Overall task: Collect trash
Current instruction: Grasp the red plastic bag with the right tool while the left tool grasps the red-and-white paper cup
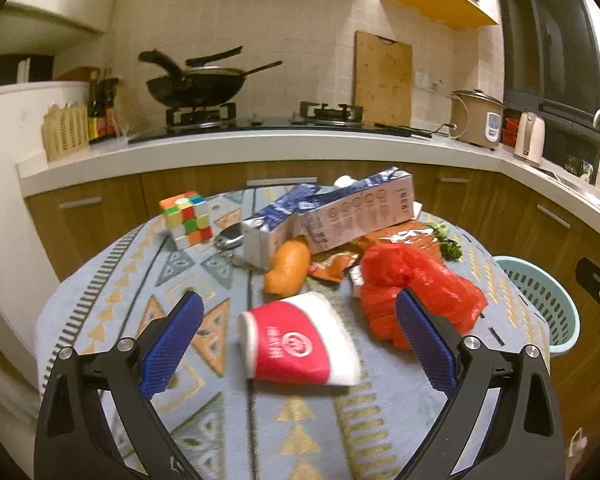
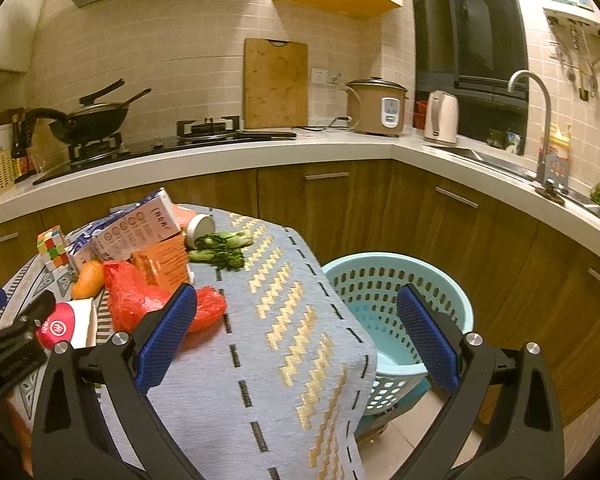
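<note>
Trash heaped on a cloth-covered table (image 1: pixel 112 280), with a pale blue perforated basket (image 2: pixel 384 280) on the floor just beside it.

The left gripper (image 1: pixel 300 316) has its jaws spread wide and grasps nothing — a red-and-white paper cup (image 1: pixel 300 340) lies on its side between the fingers, its outline blurred. Behind it lie a crumpled red plastic bag (image 1: pixel 416 284), an orange fruit (image 1: pixel 288 268) and milk cartons (image 1: pixel 332 212) stacked so that the wrappers beneath are mostly hidden. The right gripper (image 2: pixel 296 312) is likewise spread and empty, over the table's edge; its finger cuts off part of the basket's rim.
</note>
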Tool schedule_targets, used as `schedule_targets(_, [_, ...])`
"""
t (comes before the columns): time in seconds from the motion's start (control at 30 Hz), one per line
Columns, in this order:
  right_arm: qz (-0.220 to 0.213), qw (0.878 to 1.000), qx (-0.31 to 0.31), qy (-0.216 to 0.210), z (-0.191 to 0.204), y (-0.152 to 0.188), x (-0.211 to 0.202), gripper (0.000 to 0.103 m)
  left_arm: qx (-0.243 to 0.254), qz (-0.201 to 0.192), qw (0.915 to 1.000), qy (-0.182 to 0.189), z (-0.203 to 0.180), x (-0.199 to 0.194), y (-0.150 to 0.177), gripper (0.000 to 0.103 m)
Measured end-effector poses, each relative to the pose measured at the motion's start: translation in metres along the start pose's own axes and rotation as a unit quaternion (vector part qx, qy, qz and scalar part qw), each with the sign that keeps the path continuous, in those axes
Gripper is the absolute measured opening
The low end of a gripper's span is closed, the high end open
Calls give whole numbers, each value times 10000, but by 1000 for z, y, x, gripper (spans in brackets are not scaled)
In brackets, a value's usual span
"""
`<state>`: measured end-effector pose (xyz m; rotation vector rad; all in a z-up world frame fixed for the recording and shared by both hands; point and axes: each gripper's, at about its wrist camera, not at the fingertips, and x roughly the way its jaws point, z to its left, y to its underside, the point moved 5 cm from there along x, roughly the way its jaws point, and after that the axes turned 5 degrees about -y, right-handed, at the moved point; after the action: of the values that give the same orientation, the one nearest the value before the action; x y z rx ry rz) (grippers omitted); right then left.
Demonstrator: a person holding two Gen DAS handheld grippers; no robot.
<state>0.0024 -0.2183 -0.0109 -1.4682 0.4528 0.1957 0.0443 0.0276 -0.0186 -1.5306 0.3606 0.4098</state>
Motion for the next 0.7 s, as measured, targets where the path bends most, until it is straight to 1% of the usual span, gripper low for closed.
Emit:
schedule_targets(0.03, [36,10000,-55,-68,2,0,1,85,-4,42,10000,-1,5,-1,-1,94])
schedule_targets(0.1, [71,9997,-77,-235,10,1,6,74,66,174,9998,52,10,0,-2,94])
schedule_targets(0.13, [6,9994,-113,-320,15,1,7,69,137,294,9993,161,12,2,-2,94])
schedule_targets(0.17, [-13,9991,-101,-406,20,1,8,57,183,388,9989,197,13,4,-2,94])
schedule_targets(0.2, [75,9985,-177,-521,27,2,12,49,198,456,9986,169,15,6,-1,94])
schedule_targets(0.23, [211,9976,-176,-636,32,4,15,49,204,604,9979,136,19,10,0,93])
schedule_targets(0.27, [351,9963,-228,-750,37,5,19,49,194,715,9970,206,22,13,2,93])
schedule_targets(0.33, [446,9918,-138,-1193,50,3,21,49,151,960,9945,386,28,21,7,93])
schedule_targets(0.37, [513,9906,-211,-1247,54,3,24,50,142,1072,9931,451,30,25,9,93])
schedule_targets(0.4, [543,9891,-275,-1339,61,3,27,56,98,1276,9898,619,32,33,11,91])
schedule_targets(0.43, [630,9869,-337,-1449,68,3,30,60,30,1405,9877,687,34,39,13,89])
schedule_targets(0.47, [735,9847,-377,-1532,74,5,33,69,-9,1482,9864,716,35,43,15,87])
schedule_targets(0.5, [787,9834,-502,-1557,82,7,36,72,-34,1567,9847,768,35,49,16,86])
schedule_targets(0.57, [894,9814,-601,-1586,91,9,38,72,-46,1652,9827,834,33,58,18,86])
schedule_targets(0.67, [1093,9784,-652,-1632,98,13,53,72,30,1834,9785,947,25,72,22,82])
schedule_targets(0.7, [1171,9771,-625,-1660,100,13,58,72,28,1928,9765,962,22,78,24,79])
